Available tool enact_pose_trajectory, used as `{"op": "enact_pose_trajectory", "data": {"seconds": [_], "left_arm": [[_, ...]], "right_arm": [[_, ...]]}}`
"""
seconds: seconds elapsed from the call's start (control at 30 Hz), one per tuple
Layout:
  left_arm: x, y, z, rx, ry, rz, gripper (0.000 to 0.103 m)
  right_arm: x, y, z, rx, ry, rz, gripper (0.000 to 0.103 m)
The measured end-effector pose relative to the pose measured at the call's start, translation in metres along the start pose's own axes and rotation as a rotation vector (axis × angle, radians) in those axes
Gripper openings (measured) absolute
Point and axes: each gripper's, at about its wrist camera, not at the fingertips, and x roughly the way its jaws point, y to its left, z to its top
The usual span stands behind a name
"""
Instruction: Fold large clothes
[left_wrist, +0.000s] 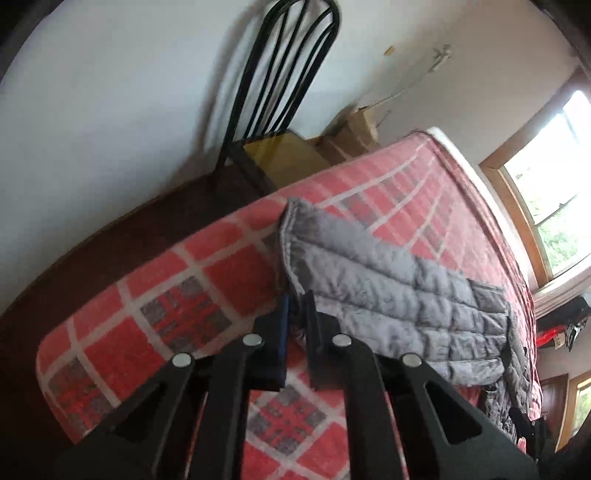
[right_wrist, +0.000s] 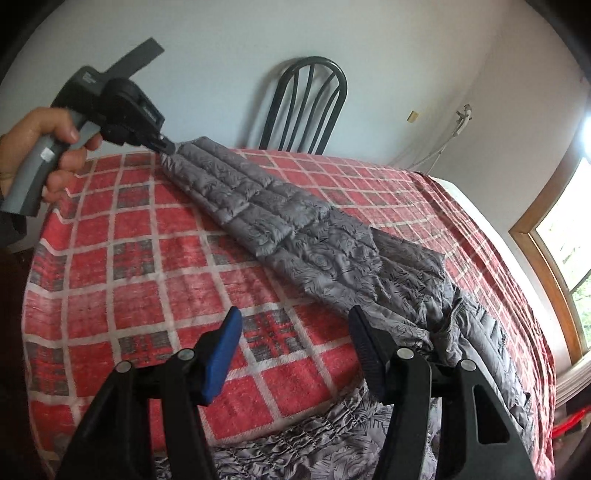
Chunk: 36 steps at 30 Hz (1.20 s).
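Observation:
A grey quilted jacket (right_wrist: 317, 236) lies across a table with a red plaid cloth (right_wrist: 140, 258). One sleeve stretches out to the far left of the table. My left gripper (left_wrist: 296, 306) is shut on the cuff end of that sleeve (left_wrist: 321, 236); it also shows in the right wrist view (right_wrist: 167, 147), held by a hand. My right gripper (right_wrist: 295, 328) is open and empty, hovering above the cloth just left of the jacket body. Part of the jacket (right_wrist: 295, 450) hangs over the near table edge.
A black metal chair (right_wrist: 310, 107) stands behind the table against the white wall. Cardboard boxes (left_wrist: 351, 136) sit on the floor by the wall. A wood-framed window (right_wrist: 565, 251) is at the right. The table edge (left_wrist: 147, 251) drops off to a dark floor.

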Motion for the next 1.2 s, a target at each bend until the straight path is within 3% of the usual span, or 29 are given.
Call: {"op": "enact_pose_trajectory", "data": {"seconds": [0.2, 0.47, 0.77, 1.0, 1.2], "left_arm": [[-0.035, -0.044, 0.01, 0.076, -0.073, -0.095, 0.005], [-0.063, -0.192, -0.014, 0.346, -0.095, -0.237, 0.004], [-0.032, -0.352, -0.1, 0.636, 0.013, -0.357, 0.004], [0.022, -0.434, -0.183, 0.787, 0.165, -0.419, 0.004], [0.058, -0.474, -0.254, 0.889, 0.264, -0.401, 0.005]], "right_arm": [[-0.016, -0.007, -0.002, 0.009, -0.016, -0.032, 0.059], [-0.055, -0.049, -0.016, 0.102, -0.051, -0.118, 0.059], [-0.097, -0.127, -0.068, 0.277, -0.034, -0.237, 0.059], [-0.126, -0.192, -0.146, 0.436, 0.041, -0.359, 0.059], [-0.138, -0.223, -0.199, 0.538, 0.096, -0.404, 0.06]]}}
